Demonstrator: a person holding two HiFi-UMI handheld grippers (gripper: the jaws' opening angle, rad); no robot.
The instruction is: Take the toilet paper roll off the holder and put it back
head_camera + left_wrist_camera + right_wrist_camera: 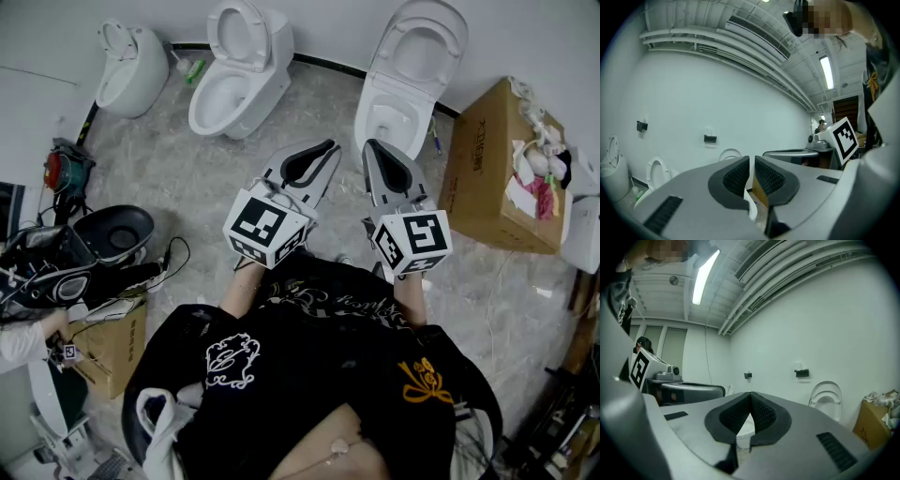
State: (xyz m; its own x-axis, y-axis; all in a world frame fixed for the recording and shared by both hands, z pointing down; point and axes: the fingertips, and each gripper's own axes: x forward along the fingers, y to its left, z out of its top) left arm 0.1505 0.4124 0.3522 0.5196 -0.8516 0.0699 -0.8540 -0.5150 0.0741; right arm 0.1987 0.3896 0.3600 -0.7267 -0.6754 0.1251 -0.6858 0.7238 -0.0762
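Toilet paper roll: cannot be made out for sure; a small pale shape sits on top of one black wall holder [802, 373], well apart from both grippers.
Black wall holders: two on the white wall, well apart from each other; the second holder [748, 375] is farther left in the right gripper view.
Left gripper [328, 148]: jaws drawn together to a thin slit, nothing between them.
Right gripper [371, 146]: jaws pressed together at the tips, holding nothing.
White ceramic toilets [239, 84]: three along the wall.
Brown cardboard boxes: two, a large box [487, 173] beside the rightmost toilet and a small box [117, 347] at the left.
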